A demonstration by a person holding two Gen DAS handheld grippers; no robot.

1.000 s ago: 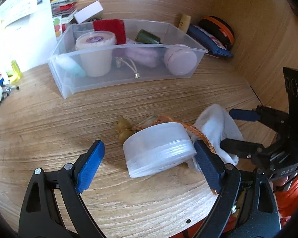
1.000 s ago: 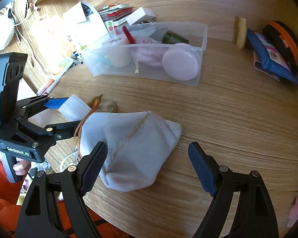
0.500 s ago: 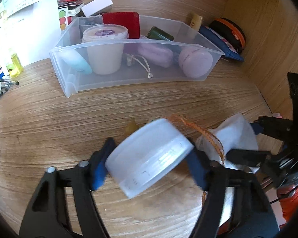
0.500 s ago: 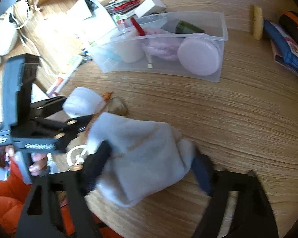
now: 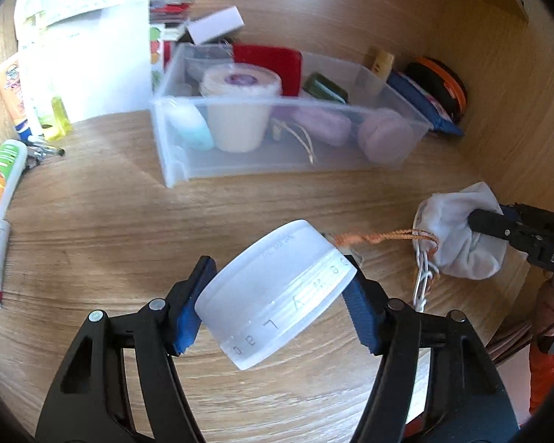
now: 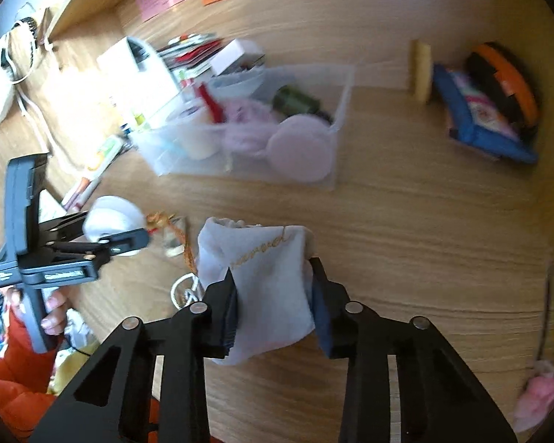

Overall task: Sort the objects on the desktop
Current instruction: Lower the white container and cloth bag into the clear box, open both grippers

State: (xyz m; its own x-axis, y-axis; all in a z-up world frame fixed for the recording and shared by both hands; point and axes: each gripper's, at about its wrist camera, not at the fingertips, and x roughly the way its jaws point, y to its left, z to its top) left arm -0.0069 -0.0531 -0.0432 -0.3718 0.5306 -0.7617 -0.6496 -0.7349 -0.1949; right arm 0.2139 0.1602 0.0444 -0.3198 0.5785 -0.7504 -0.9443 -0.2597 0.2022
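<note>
Gripping one item in each tool above a wooden desk (image 5: 92, 221), with a clear storage bin (image 5: 277, 155) beyond.

Nearest in the left wrist view, the left gripper (image 5: 273, 302) is clamped on a tilted, frosted white jar (image 5: 277, 295); an orange cord (image 5: 380, 237) trails off at 2 o'clock. In the right wrist view, the right gripper (image 6: 273, 302) is closing its jaws on a white drawstring pouch (image 6: 266, 277), the pads pressing its cloth. Farther off at 12 o'clock, the bin holds a white tub (image 5: 240, 110), a pink round case (image 6: 299, 147) and a red item (image 5: 273, 66). At 2 o'clock, a blue pouch (image 6: 480, 125) lies near the back wall.
</note>
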